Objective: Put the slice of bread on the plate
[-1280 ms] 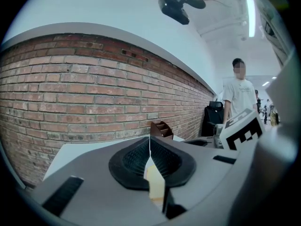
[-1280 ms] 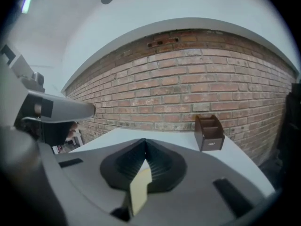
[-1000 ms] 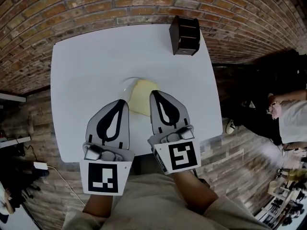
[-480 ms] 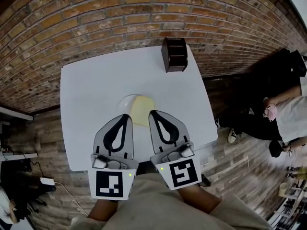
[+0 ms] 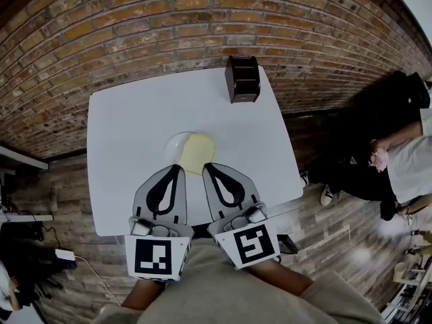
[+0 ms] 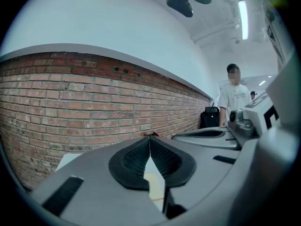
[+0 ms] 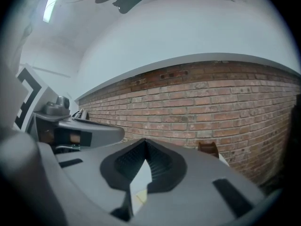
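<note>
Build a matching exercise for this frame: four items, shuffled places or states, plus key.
Items:
1. slice of bread
2. dark box
3. right gripper
4. plate

Places or states:
A. at the far edge of the table
B. jaws together, nothing held
C. lying on the plate
D. near the middle of the table, under the bread

Pairs: 1-C, 2-A, 3-B, 4-D
</note>
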Action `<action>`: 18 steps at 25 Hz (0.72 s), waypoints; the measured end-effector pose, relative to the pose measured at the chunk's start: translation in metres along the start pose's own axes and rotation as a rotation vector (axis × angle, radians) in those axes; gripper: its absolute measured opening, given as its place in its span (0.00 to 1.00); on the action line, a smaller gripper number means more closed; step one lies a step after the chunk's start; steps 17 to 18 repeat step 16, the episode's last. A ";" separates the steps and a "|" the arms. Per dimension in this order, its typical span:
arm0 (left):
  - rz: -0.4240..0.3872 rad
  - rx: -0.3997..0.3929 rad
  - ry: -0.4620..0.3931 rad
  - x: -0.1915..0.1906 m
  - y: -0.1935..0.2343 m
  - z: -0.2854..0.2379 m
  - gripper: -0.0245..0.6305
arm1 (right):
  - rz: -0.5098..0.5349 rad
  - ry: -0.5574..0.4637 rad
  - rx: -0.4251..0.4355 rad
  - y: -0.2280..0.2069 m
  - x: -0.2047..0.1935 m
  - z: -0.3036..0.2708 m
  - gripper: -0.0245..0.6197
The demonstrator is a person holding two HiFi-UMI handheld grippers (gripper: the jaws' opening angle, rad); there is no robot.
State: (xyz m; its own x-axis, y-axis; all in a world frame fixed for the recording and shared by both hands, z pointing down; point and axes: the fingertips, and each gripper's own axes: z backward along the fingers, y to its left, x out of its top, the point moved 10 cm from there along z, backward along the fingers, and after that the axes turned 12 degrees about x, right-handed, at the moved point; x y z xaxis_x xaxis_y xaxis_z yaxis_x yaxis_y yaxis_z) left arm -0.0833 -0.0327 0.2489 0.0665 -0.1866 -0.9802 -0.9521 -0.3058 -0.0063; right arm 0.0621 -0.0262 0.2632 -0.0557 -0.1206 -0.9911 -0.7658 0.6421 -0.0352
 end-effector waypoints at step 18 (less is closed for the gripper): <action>0.000 0.037 -0.020 -0.006 -0.005 -0.009 0.06 | 0.024 0.001 0.060 -0.012 -0.002 -0.008 0.05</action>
